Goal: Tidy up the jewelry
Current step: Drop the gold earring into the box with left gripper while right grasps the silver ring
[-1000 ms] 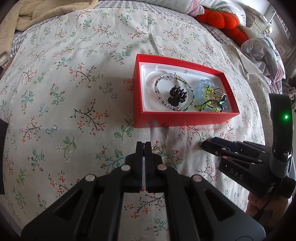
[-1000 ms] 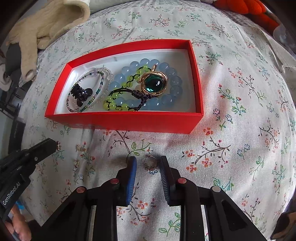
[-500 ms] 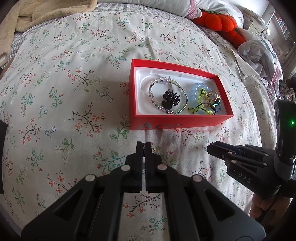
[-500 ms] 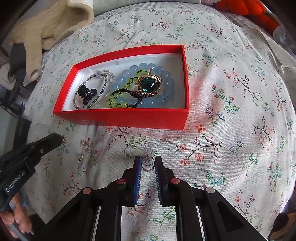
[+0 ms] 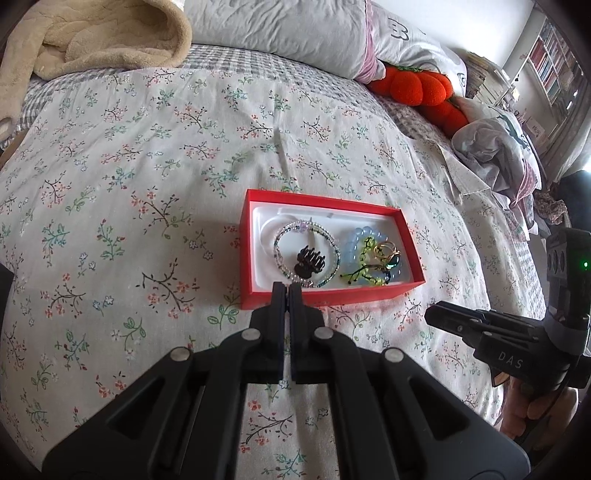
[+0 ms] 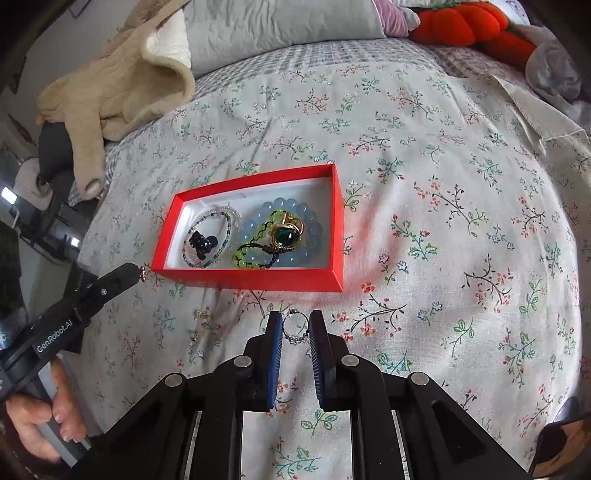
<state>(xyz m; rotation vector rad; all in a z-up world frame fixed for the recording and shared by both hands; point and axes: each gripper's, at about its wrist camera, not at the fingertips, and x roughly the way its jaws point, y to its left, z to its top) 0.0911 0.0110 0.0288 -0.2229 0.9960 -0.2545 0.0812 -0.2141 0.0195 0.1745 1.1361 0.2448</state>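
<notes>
A red box (image 5: 332, 295) (image 6: 255, 277) lies on the floral bedspread and holds a beaded bracelet (image 5: 284, 236), a black hair claw (image 5: 309, 261), a blue bead bracelet (image 6: 255, 229) and a gold ring with a green stone (image 6: 285, 233). My left gripper (image 5: 287, 287) is shut on a small gold earring (image 6: 142, 273), lifted in front of the box's near left edge. My right gripper (image 6: 295, 325) is shut on a small silver ring with beads (image 6: 295, 328), held above the bedspread in front of the box. A small gold piece (image 6: 202, 314) lies on the bedspread.
A beige blanket (image 5: 92, 37) and grey pillows (image 5: 280, 33) lie at the head of the bed. An orange plush (image 5: 417, 88) and crumpled clothes (image 5: 495, 147) sit at the far right. The bedspread (image 6: 443, 221) stretches right of the box.
Both grippers have lifted away from the bedspread, so the box looks smaller and farther. The right gripper closed on the silver ring and raised it. The left stayed shut with its earring.
</notes>
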